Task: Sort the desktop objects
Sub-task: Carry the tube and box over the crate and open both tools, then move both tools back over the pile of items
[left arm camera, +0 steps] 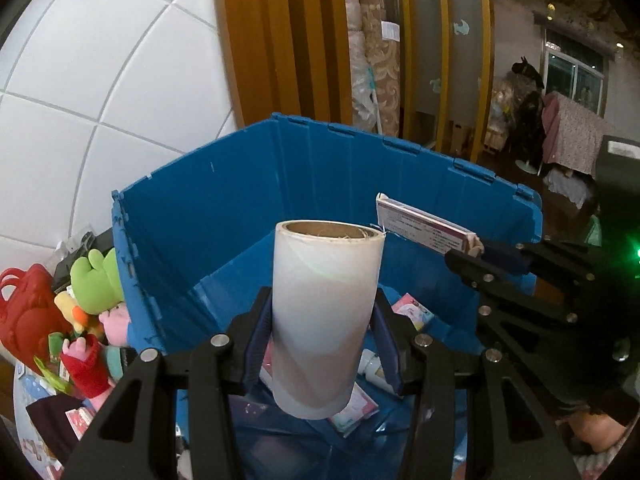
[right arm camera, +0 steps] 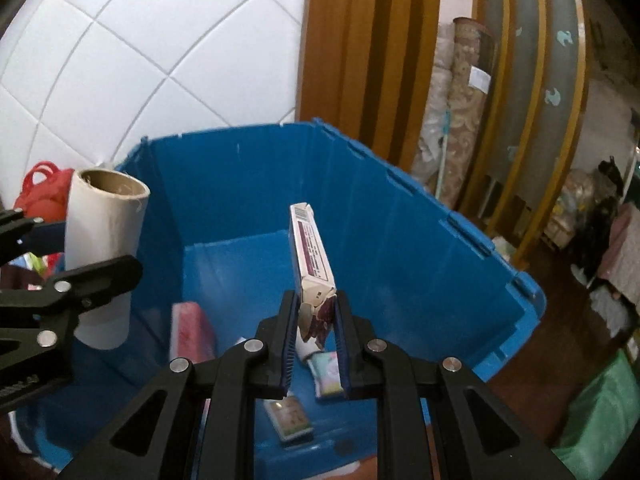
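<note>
Jaws of the left gripper (left arm camera: 320,340) clamp a light, crushable white cardboard-cored roll (left arm camera: 326,312) mid-body, while the right gripper (right arm camera: 318,344) pinches a thin stiff carton (right arm camera: 312,256) by its end over the blue plastic crate (right arm camera: 400,248)

white tiled wall (left arm camera: 100,80) | wooden slats (right arm camera: 368,48) | rolled carpets (left arm camera: 376,60)

Box (right arm camera: 312,256) print too blurred to read
</note>
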A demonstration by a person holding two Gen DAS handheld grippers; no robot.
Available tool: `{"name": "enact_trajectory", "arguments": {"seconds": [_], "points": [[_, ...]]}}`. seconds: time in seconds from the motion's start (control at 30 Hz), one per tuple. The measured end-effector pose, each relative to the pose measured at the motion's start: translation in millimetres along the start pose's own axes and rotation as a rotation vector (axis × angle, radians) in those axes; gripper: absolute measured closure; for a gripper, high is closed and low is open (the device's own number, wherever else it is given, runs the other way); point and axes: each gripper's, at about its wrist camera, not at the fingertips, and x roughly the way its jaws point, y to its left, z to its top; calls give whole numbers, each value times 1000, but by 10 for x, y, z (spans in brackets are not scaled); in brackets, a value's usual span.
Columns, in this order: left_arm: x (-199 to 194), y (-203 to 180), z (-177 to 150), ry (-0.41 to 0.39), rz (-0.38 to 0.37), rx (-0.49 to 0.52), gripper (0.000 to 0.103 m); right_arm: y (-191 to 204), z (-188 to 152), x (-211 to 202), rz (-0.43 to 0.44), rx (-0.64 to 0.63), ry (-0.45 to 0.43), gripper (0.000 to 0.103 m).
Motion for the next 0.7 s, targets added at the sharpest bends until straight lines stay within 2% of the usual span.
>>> {"name": "enact_trajectory", "arguments": {"seconds": [0.17, 0.2, 0.23, 0.27, 0.3, 0.33, 0.37, 0.4, 0.47, 0.57, 0.63, 0.7], "points": [[16, -28, 7, 10, 56, -13, 56, -93, -56, 117, -12, -26, 29, 84], [1, -21, 8, 3, 65, -16, 52, -101, -70, 135, -12, -28, 33, 84], [-12, -16, 7, -2, 70, -22, 42, -114, -84, 148, -12, -30, 36, 84], [-24, -11, 4, -5, 79, -27, 36, -120, -88, 153, -12, -32, 39, 84], [-34, -2, 0, -11, 88, -30, 28, -130, -87, 161, -10, -34, 39, 81], [-56, 7, -5, -21, 94, -36, 25, -141, -89, 167, -9, -34, 39, 78], [-77, 21, -12, -29, 96, -45, 25, -146, -93, 159, -10, -35, 36, 66], [-89, 39, -19, -34, 97, -52, 25, -145, -93, 147, -13, -36, 33, 44], [-128, 85, -37, -43, 100, -66, 25, -151, -75, 124, -20, -37, 22, 18], [-235, 182, -76, -73, 99, -83, 25, -104, -66, 14, -43, -43, -8, 12], [-309, 261, -109, -93, 105, -97, 25, -65, -50, -66, -44, -34, -21, 2], [-412, 377, -166, -113, 113, -113, 25, 4, -23, -182, -37, -29, -42, 0]]}}
